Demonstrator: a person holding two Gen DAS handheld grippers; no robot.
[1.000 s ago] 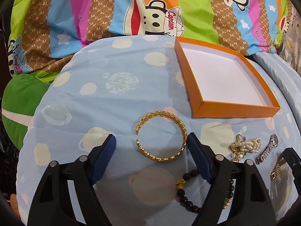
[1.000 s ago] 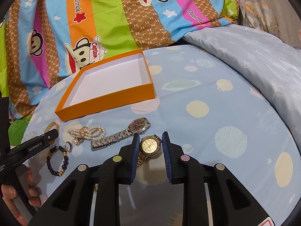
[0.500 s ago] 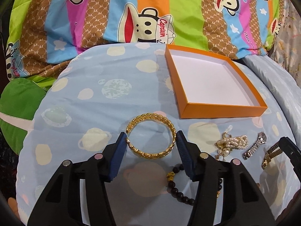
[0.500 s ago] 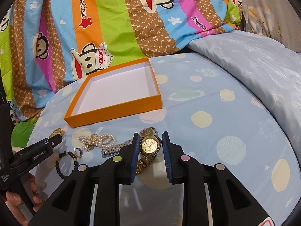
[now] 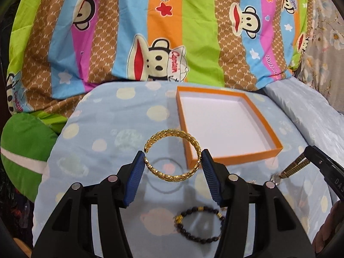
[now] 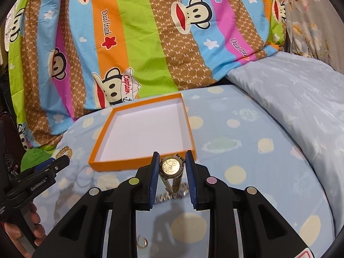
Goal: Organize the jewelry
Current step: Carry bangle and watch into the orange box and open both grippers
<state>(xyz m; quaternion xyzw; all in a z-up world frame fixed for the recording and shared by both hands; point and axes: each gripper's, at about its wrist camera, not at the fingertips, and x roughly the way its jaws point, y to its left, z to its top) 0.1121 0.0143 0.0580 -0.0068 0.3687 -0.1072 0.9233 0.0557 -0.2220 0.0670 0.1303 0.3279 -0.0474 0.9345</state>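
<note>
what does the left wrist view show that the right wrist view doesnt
Only the left wrist view shows the dark bead bracelet on the sheet and the whole gold bangle, lifted and gripped by the left gripper. Only the right wrist view shows the gold watch face clamped in the right gripper and a small ring. Both show the empty orange box and the spotted blue sheet.

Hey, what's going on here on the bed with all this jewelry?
A person is sorting jewelry with two handheld grippers. The left gripper holds a gold bangle off the blue sheet; the right gripper holds a gold watch. The orange box is empty, and a dark bead bracelet lies on the sheet.
</note>
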